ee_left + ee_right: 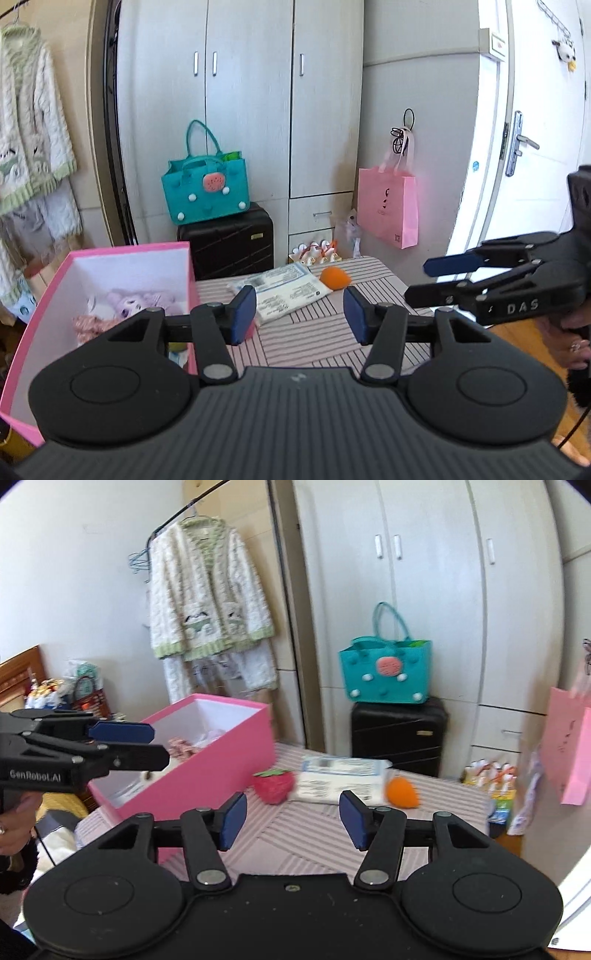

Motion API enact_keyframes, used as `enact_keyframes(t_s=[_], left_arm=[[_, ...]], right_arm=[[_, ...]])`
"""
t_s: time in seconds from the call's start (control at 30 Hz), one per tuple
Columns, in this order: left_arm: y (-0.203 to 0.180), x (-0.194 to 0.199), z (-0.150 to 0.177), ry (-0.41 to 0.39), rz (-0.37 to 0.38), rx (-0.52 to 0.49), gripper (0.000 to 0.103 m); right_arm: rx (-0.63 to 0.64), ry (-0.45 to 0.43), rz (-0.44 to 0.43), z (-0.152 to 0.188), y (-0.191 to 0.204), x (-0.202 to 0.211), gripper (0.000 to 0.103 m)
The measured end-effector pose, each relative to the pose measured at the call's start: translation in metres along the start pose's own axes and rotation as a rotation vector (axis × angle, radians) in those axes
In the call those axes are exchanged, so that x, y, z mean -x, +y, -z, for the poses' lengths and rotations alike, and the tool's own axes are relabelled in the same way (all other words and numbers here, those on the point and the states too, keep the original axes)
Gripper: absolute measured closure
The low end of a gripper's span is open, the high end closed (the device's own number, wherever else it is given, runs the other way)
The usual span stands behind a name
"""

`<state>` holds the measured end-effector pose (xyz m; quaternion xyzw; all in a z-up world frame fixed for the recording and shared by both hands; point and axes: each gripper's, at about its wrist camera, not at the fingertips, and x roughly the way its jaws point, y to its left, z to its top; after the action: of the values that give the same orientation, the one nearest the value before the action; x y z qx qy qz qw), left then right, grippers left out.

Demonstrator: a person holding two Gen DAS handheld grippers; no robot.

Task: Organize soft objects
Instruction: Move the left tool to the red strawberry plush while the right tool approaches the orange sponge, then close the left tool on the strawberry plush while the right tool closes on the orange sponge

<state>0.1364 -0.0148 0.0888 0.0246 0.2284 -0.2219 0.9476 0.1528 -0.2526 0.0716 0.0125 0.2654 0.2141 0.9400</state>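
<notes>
Pink box (110,254) contents partly hidden behind its wall and the left gripper (299,312). Pink paper bag (570,746) cut off at frame edge. Package (340,781) print blurred, illegible.

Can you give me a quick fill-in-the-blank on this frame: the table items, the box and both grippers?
1. The strawberry plush lies beside the open ____ box.
2. The orange plush rests on the striped ____.
3. The wipes pack lies between the strawberry plush and the ____ plush.
4. The left gripper and right gripper both hold ____.

Missing words: pink; table; orange; nothing
</notes>
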Motion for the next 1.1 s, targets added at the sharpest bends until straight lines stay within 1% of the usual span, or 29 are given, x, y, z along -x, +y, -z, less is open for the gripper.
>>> enact_keyframes(t_s=[0.1, 0.13, 0.23, 0.4, 0.6, 0.73, 0.87, 0.9, 0.97, 1.03, 1.1], left_arm=[[-0.012, -0.014, 0.0, -0.008, -0.021, -0.018, 0.048], [-0.015, -0.019, 0.0, -0.009, -0.031, -0.014, 0.047], [-0.017, -0.038, 0.003, -0.003, -0.086, 0.007, 0.046], [-0.016, -0.082, 0.012, 0.05, -0.203, 0.019, 0.046], [-0.011, -0.133, 0.018, 0.11, -0.296, 0.018, 0.046], [-0.009, -0.161, 0.021, 0.147, -0.339, 0.028, 0.046], [-0.011, -0.186, 0.022, 0.198, -0.434, -0.006, 0.046], [-0.011, -0.19, 0.023, 0.208, -0.439, -0.015, 0.046], [-0.006, -0.196, 0.023, 0.24, -0.43, 0.011, 0.045], [-0.002, -0.2, 0.022, 0.247, -0.425, 0.028, 0.044], [-0.001, -0.204, 0.022, 0.247, -0.444, 0.022, 0.044]], right_arm=[[-0.019, -0.017, 0.018, 0.002, -0.017, -0.003, 0.042], [-0.032, -0.023, 0.019, 0.004, -0.023, -0.007, 0.041], [-0.063, -0.032, 0.009, 0.01, -0.041, -0.024, 0.039], [-0.099, -0.006, 0.014, 0.016, -0.071, -0.061, 0.039], [-0.052, 0.02, 0.062, 0.015, -0.097, -0.107, 0.039], [-0.033, 0.049, 0.041, 0.016, -0.111, -0.136, 0.039], [-0.022, 0.082, 0.026, 0.017, -0.121, -0.162, 0.039], [-0.023, 0.089, 0.026, 0.016, -0.123, -0.168, 0.039], [-0.028, 0.097, 0.02, 0.016, -0.128, -0.176, 0.039], [-0.04, 0.101, 0.017, 0.015, -0.133, -0.182, 0.039], [-0.054, 0.107, 0.013, 0.014, -0.136, -0.186, 0.039]])
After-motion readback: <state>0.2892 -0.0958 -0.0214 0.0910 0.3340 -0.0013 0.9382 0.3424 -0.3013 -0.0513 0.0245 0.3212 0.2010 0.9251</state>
